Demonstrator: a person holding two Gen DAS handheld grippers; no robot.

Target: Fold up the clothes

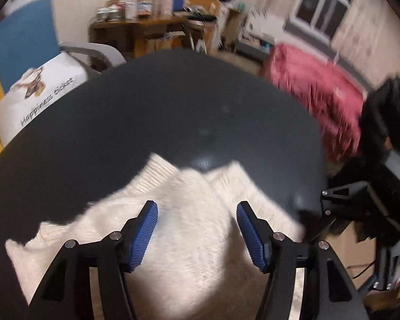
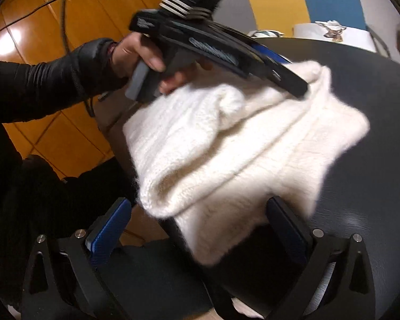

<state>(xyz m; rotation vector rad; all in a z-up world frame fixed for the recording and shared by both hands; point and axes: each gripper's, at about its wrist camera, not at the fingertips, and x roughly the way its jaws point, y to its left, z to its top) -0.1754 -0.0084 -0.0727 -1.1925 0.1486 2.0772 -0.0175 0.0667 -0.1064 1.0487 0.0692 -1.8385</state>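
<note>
A white fluffy knit sweater [image 1: 189, 229] lies bunched and partly folded at the near edge of a dark round table [image 1: 173, 112]. My left gripper [image 1: 196, 206] hovers over it, open, with its blue pads [image 1: 146, 229] wide apart and nothing pressed between them. From the right wrist, the sweater [image 2: 226, 138] hangs a little over the table [image 2: 373, 176] edge. My right gripper [image 2: 197, 205] is open. The sweater's thick folded edge sits between its fingers, which do not squeeze it. A hand [image 2: 136, 53] holds the left gripper [image 2: 290, 77] over the sweater's far side.
A chair with a white printed cushion [image 1: 40, 93] stands at the table's far left. A red covered couch [image 1: 314, 101] is at the right and a cluttered wooden desk [image 1: 146, 32] behind. Below are an orange wood floor [image 2: 74, 8] with a cable and a black sleeve [image 2: 40, 80].
</note>
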